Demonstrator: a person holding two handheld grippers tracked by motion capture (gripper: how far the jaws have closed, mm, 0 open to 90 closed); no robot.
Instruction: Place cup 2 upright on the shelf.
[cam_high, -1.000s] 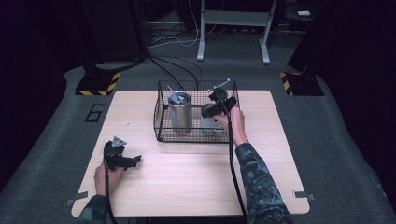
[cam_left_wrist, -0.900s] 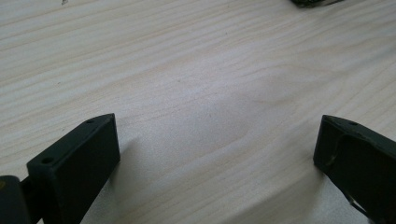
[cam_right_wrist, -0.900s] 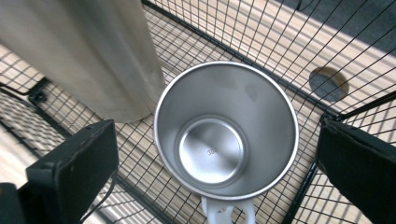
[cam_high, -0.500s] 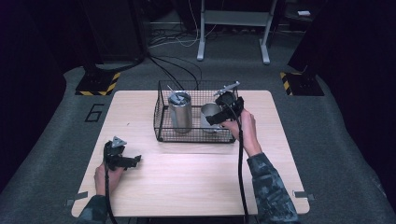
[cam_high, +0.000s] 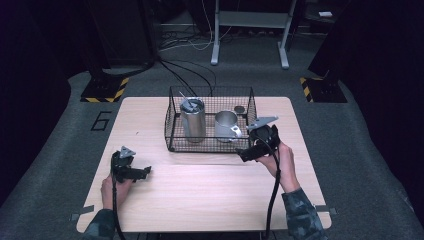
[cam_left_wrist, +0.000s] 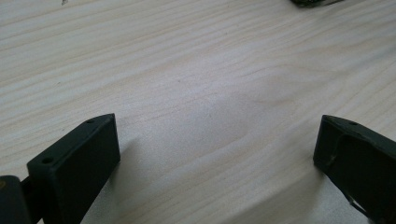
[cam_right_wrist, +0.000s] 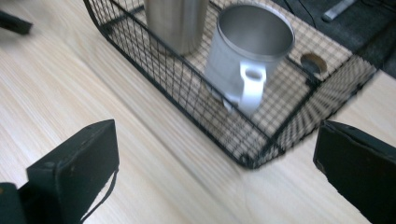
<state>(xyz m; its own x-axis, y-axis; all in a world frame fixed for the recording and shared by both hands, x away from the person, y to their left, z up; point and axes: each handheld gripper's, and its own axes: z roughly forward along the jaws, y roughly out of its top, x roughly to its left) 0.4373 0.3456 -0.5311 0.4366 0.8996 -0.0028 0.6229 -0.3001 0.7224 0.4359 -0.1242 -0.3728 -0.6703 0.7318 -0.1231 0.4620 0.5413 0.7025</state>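
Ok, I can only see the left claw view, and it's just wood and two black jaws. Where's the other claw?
Observer: The right claw is over the table by the near right corner of the wire basket. It is outside the basket, with its jaws wide apart.
Operator: Is there anything in the basket?
Observer: A steel mug with a handle stands upright in it, and it looks empty inside.
Operator: Just the mug?
Observer: No. A taller steel tumbler with a lid stands beside it, to the mug's left in the high view.
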